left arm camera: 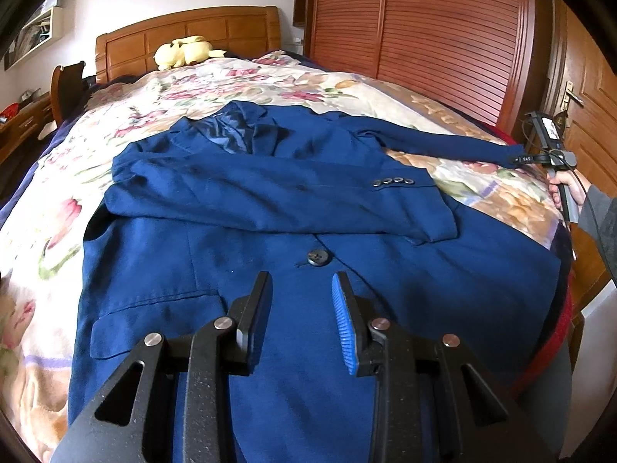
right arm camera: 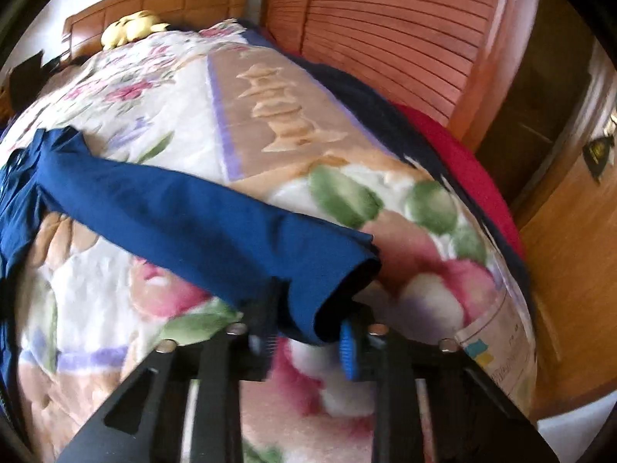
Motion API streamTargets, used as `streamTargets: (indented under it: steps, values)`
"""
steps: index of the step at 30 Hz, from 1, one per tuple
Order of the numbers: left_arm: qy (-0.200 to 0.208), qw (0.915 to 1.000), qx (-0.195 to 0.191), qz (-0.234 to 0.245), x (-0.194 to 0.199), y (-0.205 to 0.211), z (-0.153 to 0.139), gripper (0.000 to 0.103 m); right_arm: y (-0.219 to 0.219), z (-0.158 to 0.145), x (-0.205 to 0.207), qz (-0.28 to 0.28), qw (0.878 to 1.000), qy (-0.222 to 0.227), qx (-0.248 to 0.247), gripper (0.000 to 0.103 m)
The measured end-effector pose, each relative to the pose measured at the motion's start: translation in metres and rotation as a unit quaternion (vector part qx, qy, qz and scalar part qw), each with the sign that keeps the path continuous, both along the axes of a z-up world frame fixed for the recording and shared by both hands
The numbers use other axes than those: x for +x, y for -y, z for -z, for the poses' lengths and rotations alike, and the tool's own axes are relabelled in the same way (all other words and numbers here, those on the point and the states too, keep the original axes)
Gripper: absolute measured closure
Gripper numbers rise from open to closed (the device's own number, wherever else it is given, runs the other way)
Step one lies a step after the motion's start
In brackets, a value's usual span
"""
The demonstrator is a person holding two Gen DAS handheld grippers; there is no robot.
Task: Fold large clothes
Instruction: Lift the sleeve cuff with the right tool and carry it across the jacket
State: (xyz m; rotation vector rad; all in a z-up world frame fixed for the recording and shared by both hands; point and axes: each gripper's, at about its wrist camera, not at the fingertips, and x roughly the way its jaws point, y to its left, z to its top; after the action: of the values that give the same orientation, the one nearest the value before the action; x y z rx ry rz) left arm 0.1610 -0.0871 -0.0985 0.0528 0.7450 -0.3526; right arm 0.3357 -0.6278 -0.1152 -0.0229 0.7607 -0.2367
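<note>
A navy suit jacket lies face up on the floral blanket, collar toward the headboard. One sleeve is folded across the chest, its cuff buttons showing. The other sleeve stretches out straight toward the bed's right edge. My right gripper is shut on that sleeve's cuff, which sits between the two fingers; in the left wrist view it shows small at the sleeve's end, held by a hand. My left gripper hovers open just below the front button, nothing between its fingers.
A yellow plush toy lies by the wooden headboard. Louvred wardrobe doors stand close along the bed's right side, with a wooden door beyond. Red bedding hangs off the right edge. A nightstand is at far left.
</note>
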Motion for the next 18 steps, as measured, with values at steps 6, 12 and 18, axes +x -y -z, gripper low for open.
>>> streamTargets:
  steps: [6, 12, 18]
  values:
    - [0.003, 1.0000, -0.002, -0.006, -0.003, -0.007, -0.002, 0.070, -0.019, -0.043, -0.013, -0.014, 0.999, 0.052, -0.006, 0.090]
    - [0.011, 0.9996, -0.014, -0.022, -0.011, -0.025, -0.007, 0.070, -0.082, -0.121, -0.019, -0.069, 0.990, 0.115, -0.041, 0.091]
    - [0.022, 0.9986, -0.019, -0.043, -0.023, -0.051, -0.016, 0.070, -0.188, -0.208, -0.037, -0.158, 0.966, 0.193, -0.067, 0.091]
